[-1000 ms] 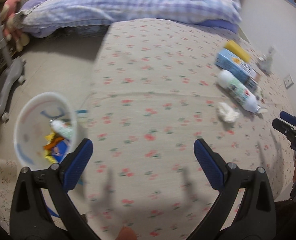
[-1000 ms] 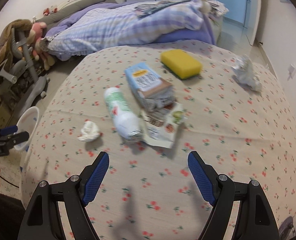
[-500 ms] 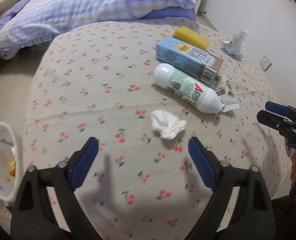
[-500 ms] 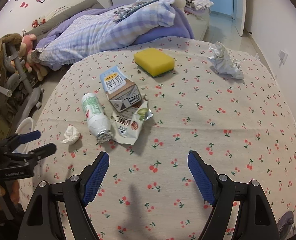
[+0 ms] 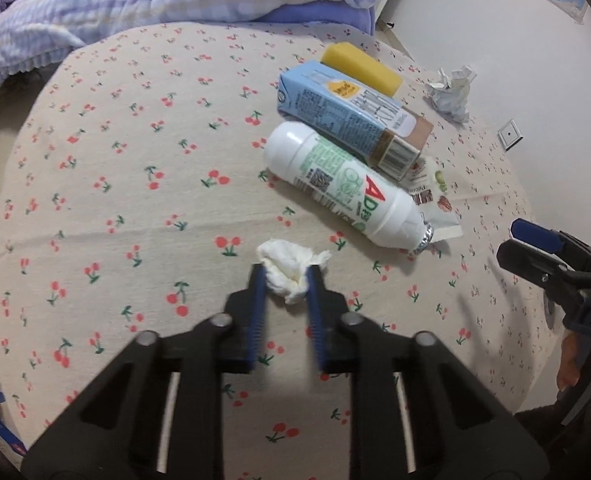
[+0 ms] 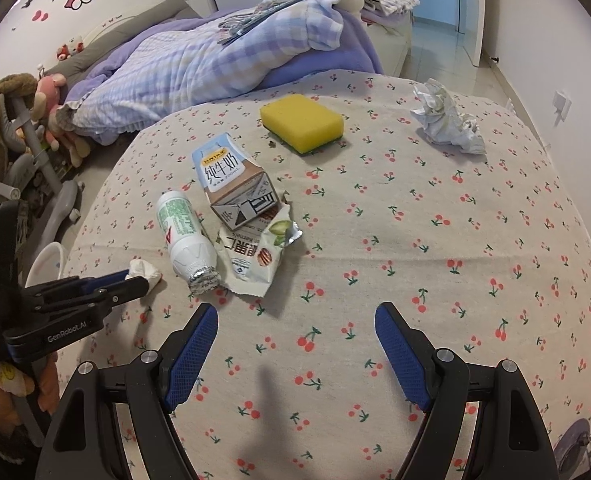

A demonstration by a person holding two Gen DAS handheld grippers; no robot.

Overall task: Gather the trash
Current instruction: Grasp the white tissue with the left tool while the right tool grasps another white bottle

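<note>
Cherry-print tablecloth (image 5: 135,200): left claw (image 5: 283,280) closing on tissue wad (image 5: 289,266); bottle (image 5: 343,188) near; right claw (image 6: 295,344) wide, empty.

The table (image 6: 475,240) is covered with a beige cloth printed with cherries. On it lie a white bottle (image 5: 343,188) beside a blue milk carton (image 5: 347,116), a torn wrapper (image 6: 255,256), a yellow sponge (image 6: 301,122), a crumpled paper (image 6: 447,120) and a small white tissue (image 5: 289,266).
</note>
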